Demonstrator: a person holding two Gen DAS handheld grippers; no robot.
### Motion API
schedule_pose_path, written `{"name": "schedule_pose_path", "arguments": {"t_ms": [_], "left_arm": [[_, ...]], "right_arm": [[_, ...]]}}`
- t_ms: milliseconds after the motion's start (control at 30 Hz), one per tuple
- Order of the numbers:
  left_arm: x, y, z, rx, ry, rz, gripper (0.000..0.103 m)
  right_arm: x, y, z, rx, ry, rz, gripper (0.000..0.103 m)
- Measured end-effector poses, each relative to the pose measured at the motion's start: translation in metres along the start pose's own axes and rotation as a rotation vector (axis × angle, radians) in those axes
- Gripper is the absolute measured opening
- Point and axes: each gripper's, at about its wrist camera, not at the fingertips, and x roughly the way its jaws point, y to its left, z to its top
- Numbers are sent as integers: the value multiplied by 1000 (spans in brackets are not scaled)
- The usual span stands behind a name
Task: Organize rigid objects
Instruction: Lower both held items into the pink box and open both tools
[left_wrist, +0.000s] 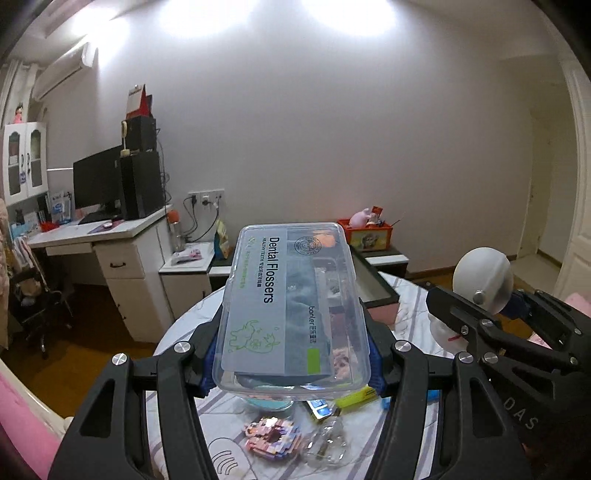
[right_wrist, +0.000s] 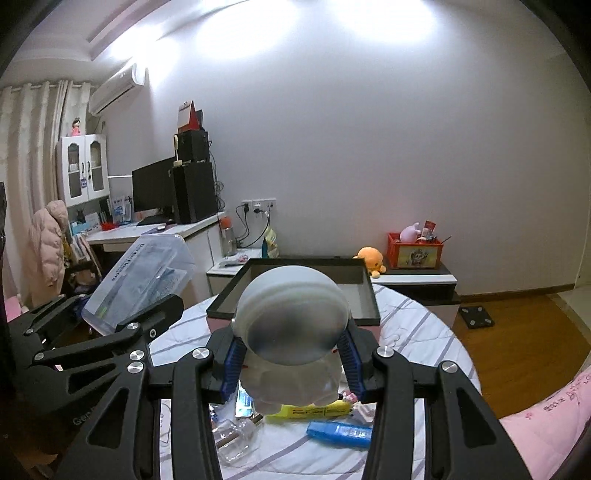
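- Clear plastic dental-flosser box (left_wrist: 291, 306) clamped in left gripper (left_wrist: 291, 363).
- White round-headed figurine (right_wrist: 291, 332) clamped in right gripper (right_wrist: 291, 365).
- Below: yellow tube (right_wrist: 314, 410), blue marker (right_wrist: 340, 430); shallow black tray (right_wrist: 295, 288) beyond.

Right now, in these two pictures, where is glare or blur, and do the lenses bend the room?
Left wrist view: ceiling glare washes out the top; the dental flosser box in the left hand-held gripper is sharp, its print readable. Right wrist view: the same glare; the white astronaut figure in the right hand-held gripper is close and soft. Both views: fisheye curving at the edges, dark corners.
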Motion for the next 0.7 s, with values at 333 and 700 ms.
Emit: {"name": "schedule_pose_path", "arguments": {"t_ms": [333,700], "left_arm": [[14,-9,13,30,-14,4,61],[90,-6,43,49,34,-25,61]], "right_arm": [[8,-6,10,-11,-17,-16,47],[65,-23,31,-30,20,-10,47]]}}
